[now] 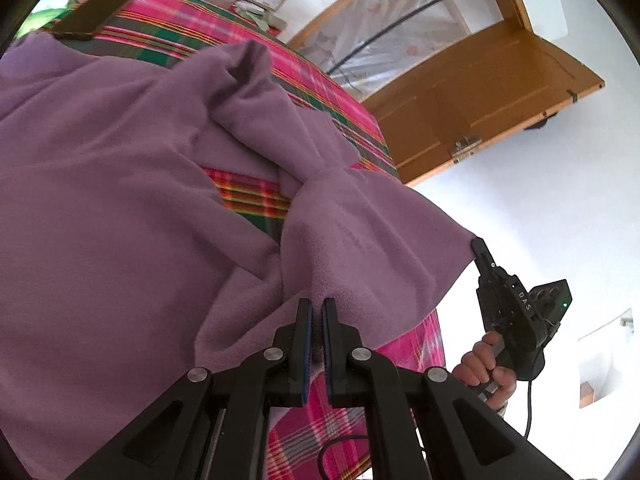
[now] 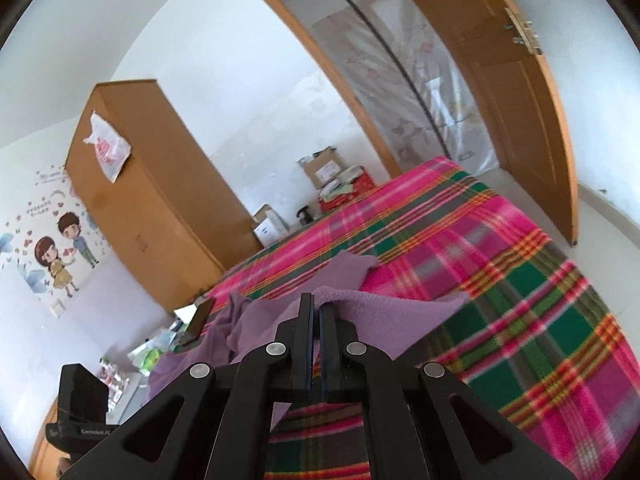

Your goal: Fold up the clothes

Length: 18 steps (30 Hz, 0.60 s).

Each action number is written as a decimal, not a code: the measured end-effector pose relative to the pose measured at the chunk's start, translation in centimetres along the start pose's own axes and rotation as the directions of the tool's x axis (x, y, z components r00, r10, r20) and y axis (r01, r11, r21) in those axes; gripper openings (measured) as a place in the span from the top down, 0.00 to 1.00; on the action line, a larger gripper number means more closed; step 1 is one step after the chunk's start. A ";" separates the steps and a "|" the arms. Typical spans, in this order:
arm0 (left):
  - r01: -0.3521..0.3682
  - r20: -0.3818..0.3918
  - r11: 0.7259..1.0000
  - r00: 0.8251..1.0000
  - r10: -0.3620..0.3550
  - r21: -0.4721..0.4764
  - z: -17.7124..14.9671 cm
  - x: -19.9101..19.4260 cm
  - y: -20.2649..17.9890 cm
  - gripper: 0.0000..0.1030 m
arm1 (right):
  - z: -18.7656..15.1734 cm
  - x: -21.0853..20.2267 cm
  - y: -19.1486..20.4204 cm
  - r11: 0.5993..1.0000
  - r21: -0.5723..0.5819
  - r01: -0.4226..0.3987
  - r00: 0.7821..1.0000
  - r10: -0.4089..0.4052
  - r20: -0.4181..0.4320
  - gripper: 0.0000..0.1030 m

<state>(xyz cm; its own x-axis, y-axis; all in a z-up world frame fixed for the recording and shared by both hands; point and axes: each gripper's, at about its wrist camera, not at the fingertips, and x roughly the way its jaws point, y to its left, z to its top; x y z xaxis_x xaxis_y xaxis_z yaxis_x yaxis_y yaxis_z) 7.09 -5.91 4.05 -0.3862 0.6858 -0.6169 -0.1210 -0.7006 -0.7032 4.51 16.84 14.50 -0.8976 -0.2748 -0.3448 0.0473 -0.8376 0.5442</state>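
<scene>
Both hand-held grippers pinch the purple fleece: left hand-held gripper at 6 o'clock, right hand-held gripper at 4. Risk: thin edge bites could slip. The bunched fabric at 12 o'clock may drag across the bed, skewing my fold.

1. I see white walls in even daylight.
2. An open wooden door stands beside a doorway hung with a clear plastic curtain.
3. A tall wooden wardrobe stands against the wall, beside a cartoon couple sticker.
4. Cardboard boxes sit behind the bed with its pink-and-green plaid cover.
</scene>
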 end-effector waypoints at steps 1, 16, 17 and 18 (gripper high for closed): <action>0.002 -0.005 1.000 1.000 -0.002 0.004 0.0 0.3 -0.3 0.95 | 0.0 -0.3 -0.3 1.000 0.003 0.004 1.000 -0.004 0.004 0.97; 0.038 -0.111 0.996 0.993 -0.029 0.082 0.2 5.8 -3.9 0.95 | 1.1 -5.8 -4.7 0.992 0.038 0.121 0.987 -0.125 0.105 0.97; 0.037 -0.119 0.996 0.992 -0.027 0.083 0.2 6.2 -4.0 0.95 | 1.1 -6.1 -5.1 0.990 0.040 0.132 0.985 -0.136 0.109 0.97; 0.038 -0.128 0.995 0.991 -0.026 0.088 0.1 6.4 -4.0 0.95 | 1.1 -6.4 -5.4 0.989 0.042 0.141 0.983 -0.145 0.111 0.97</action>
<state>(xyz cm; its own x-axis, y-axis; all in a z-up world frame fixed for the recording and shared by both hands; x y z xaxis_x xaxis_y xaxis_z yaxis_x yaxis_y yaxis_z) 5.06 1.29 2.98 -0.2624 0.7237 -0.6383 -0.2157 -0.6887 -0.6922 9.47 23.64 14.62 -0.9380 -0.0965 -0.3329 -0.0980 -0.8474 0.5218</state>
